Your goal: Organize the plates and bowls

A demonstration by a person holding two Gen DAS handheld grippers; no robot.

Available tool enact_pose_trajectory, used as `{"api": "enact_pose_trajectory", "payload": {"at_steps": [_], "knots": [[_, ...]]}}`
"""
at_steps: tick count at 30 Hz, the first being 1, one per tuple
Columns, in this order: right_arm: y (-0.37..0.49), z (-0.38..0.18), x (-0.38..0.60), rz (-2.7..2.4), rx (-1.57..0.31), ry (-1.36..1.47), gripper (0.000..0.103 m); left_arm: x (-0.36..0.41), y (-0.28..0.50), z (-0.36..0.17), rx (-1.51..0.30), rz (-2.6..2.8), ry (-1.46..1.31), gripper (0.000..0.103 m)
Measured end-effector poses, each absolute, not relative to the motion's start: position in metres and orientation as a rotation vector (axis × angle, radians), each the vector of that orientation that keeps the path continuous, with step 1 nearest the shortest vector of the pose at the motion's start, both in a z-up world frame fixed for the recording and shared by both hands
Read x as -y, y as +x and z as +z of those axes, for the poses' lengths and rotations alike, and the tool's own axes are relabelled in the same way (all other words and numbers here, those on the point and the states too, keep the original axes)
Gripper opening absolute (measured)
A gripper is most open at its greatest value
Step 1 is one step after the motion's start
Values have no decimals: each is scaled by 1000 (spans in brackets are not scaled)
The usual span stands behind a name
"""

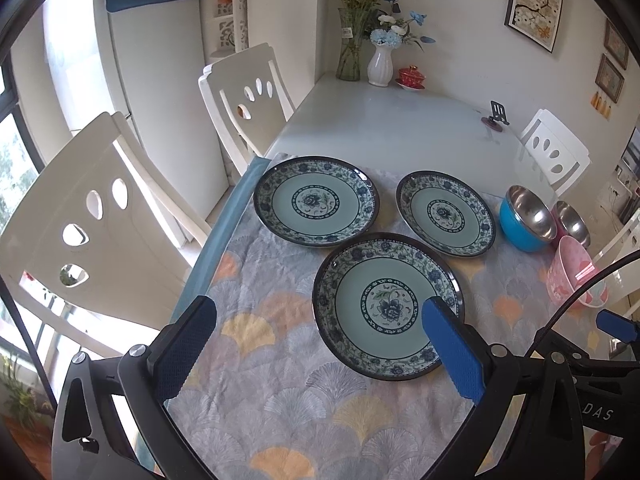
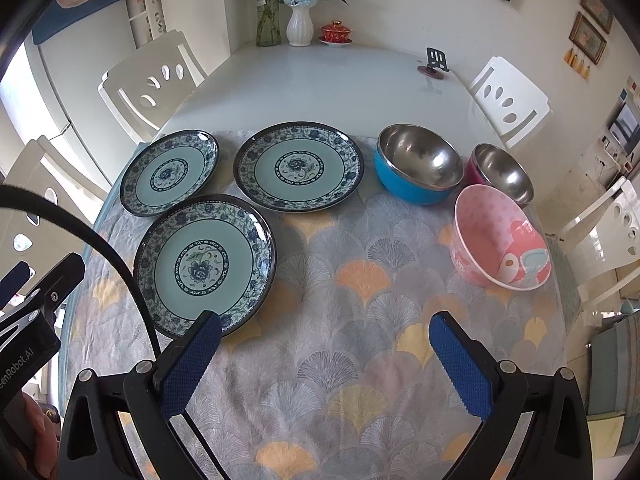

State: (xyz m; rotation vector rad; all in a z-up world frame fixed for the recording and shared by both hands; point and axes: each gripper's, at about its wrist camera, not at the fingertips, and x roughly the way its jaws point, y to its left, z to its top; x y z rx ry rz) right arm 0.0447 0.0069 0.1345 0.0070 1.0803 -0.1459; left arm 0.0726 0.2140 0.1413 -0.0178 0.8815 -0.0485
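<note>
Three blue-and-green floral plates lie on the patterned cloth: a near plate [image 1: 386, 306] [image 2: 205, 266], a far left plate [image 1: 316, 201] [image 2: 170, 172] and a far right plate [image 1: 446, 213] [image 2: 299, 166]. To their right stand a blue steel-lined bowl [image 1: 526, 218] [image 2: 418, 164], a magenta steel-lined bowl [image 1: 572, 222] [image 2: 502, 173] and a pink patterned bowl [image 1: 576, 276] [image 2: 500, 238]. My left gripper [image 1: 320, 320] is open above the cloth, its right finger over the near plate's edge. My right gripper [image 2: 326, 336] is open over bare cloth, empty, its left finger by the near plate's rim.
White chairs [image 1: 100, 216] [image 2: 508, 100] flank the table. At the far end stand a glass vase [image 1: 350, 46], a white vase [image 1: 380, 65], a red lidded cup [image 1: 411, 78] and a small black stand [image 2: 436, 60]. The glossy tabletop [image 2: 320, 84] lies beyond the cloth.
</note>
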Motion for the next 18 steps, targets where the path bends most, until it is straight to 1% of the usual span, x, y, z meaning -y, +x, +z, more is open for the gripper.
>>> {"api": "enact_pose_trajectory", "payload": {"at_steps": [18], "knots": [[47,132,-5,-132,-1090,29,103,-215,75,141,-883,-51,-9,102]]}}
